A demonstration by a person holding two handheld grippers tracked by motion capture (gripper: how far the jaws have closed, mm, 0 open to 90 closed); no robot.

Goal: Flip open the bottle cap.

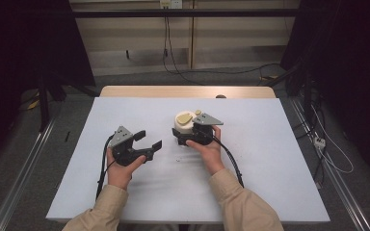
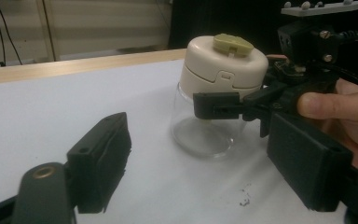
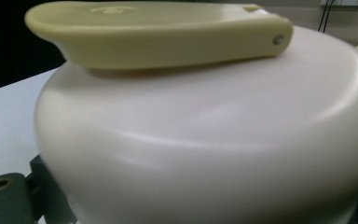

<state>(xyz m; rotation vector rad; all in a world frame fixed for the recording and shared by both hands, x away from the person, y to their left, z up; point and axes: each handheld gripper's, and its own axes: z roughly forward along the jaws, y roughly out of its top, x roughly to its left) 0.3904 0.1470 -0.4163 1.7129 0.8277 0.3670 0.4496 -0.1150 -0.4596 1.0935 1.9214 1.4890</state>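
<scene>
A jar with a clear glass body (image 2: 200, 135) and a cream lid (image 1: 184, 123) stands upright at the middle of the white table (image 1: 270, 168). A yellow-green flip handle (image 3: 158, 32) lies flat on the lid (image 3: 205, 140). My right gripper (image 1: 180, 138) is shut on the jar just under the lid, and one of its fingers (image 2: 216, 105) crosses the glass. My left gripper (image 1: 150, 139) stands open a short way to the jar's left, pointing at it. Nothing is between its two fingers (image 2: 100, 158), and it does not touch the jar.
A few dark crumbs (image 2: 244, 200) lie on the white sheet in front of the jar. The table's wooden far edge (image 1: 188, 91) shows beyond the sheet. Cables (image 1: 327, 154) and metal rails run along the floor on both sides.
</scene>
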